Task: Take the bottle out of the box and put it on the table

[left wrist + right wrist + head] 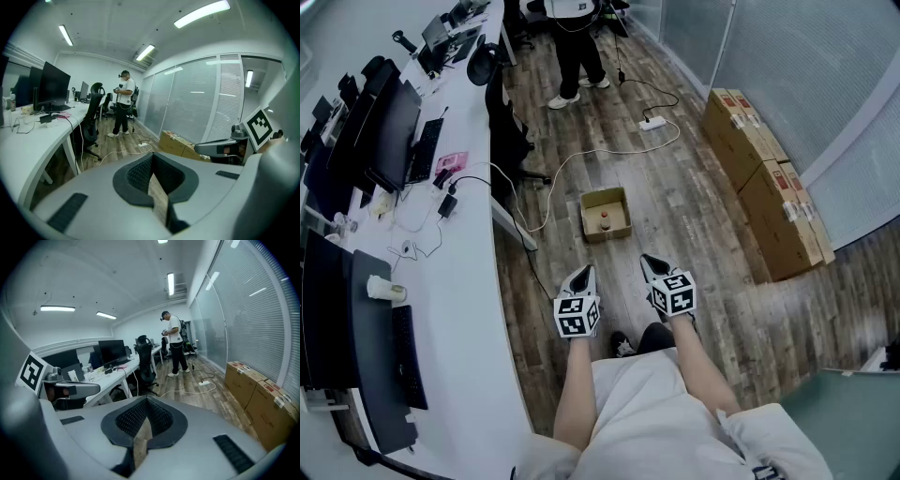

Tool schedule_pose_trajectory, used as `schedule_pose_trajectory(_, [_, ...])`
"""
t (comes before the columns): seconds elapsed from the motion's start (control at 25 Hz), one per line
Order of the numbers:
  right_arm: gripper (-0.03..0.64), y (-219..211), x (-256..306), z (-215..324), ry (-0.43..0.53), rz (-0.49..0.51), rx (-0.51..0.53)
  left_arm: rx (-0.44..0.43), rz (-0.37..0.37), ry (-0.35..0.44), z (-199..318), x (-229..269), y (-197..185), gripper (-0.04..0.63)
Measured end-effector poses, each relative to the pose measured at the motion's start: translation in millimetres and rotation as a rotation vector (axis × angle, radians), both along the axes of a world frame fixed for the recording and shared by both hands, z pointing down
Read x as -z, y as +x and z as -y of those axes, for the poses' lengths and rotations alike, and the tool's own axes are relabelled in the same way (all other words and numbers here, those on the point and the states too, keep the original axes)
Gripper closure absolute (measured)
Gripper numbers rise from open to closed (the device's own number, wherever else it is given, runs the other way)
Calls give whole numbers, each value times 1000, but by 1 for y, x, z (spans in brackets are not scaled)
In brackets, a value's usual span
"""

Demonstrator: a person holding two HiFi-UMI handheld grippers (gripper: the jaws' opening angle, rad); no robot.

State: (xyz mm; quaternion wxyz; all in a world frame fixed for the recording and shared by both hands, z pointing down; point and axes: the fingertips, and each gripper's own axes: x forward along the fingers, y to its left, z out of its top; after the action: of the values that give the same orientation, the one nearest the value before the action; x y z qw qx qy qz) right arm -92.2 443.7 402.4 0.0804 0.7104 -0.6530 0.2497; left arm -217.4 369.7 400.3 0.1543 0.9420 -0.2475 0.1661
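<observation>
The bottle [604, 221] stands upright inside the open box [589, 208], which sits on the wood floor ahead, well apart from both grippers. The left gripper [585, 275] and the right gripper [650, 263] are held side by side nearer the person, both angled down toward the floor. In each gripper view the jaws are seen closed together with nothing between them, so no grasp has yet been made.

The step in hand is judged to be the approach to the box. One gripper should be chosen, and the right one is perhaps the better placed, since the bottle sits toward the near side of the box. Its jaws need to be opened wide before they are lowered over the rim, so that the cardboard walls are not struck. The bottle is best taken around its body, below the cap, with the pads set squarely on either side, and then raised straight up until the box walls are cleared.

The white table [478, 319] lies to the left. A bare patch should be picked, away from the paper cup [384, 291] and the keyboard [405, 361], and the bottle should be set down upright before the jaws are released.
</observation>
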Motion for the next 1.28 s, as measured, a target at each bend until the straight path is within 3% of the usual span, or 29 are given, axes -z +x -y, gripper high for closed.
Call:
schedule_pose_trajectory(0.64, [577, 15, -8, 18, 14, 1, -5, -11, 29, -14, 9, -13, 17, 580])
schedule_pose_trajectory(1.28, [577, 65, -31, 119, -4, 45, 31, 31, 76, -16, 100, -26, 61, 580])
